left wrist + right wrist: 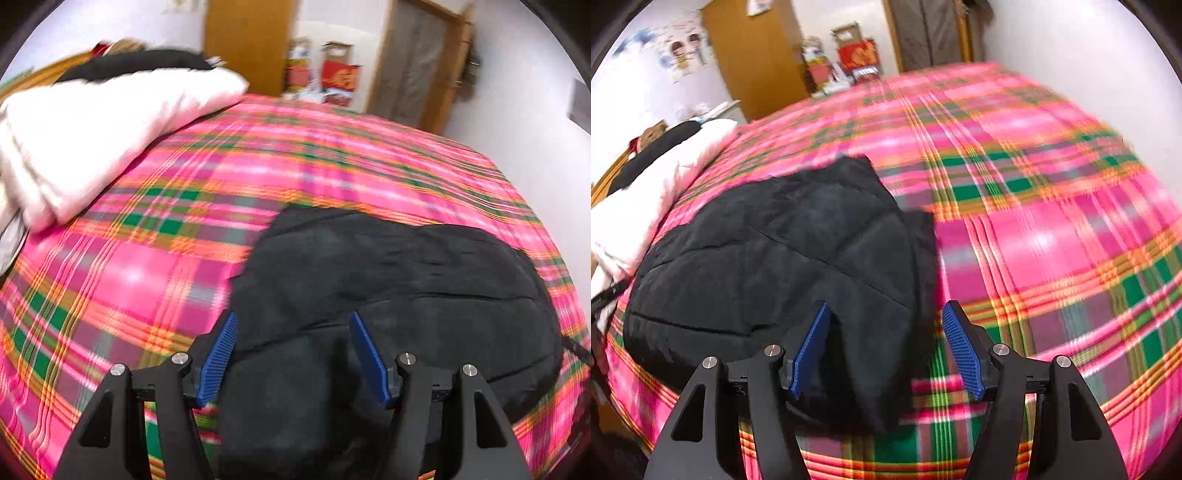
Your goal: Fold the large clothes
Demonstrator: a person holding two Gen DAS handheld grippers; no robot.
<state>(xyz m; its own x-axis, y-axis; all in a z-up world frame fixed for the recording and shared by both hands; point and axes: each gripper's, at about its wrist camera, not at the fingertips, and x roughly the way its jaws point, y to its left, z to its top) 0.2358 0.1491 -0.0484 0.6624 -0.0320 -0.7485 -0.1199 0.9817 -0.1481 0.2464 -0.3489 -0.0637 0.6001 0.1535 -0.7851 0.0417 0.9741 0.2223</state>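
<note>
A black quilted jacket [388, 288] lies bunched into a compact heap on the pink plaid bedspread [147, 258]. It also shows in the right wrist view [768, 251], on the same bedspread [1052, 221]. My left gripper [293, 325] is open, its blue pads spread just above the jacket's near left part. My right gripper [884, 317] is open above the jacket's near right edge, where a flap hangs toward the bed's front. Neither gripper holds any cloth.
A white quilt [92, 136] with a dark garment [140, 62] on it lies at the bed's far left; it also shows in the right wrist view [653, 199]. A wooden cabinet [247, 40], boxes [336, 74] and a door [417, 59] stand beyond the bed.
</note>
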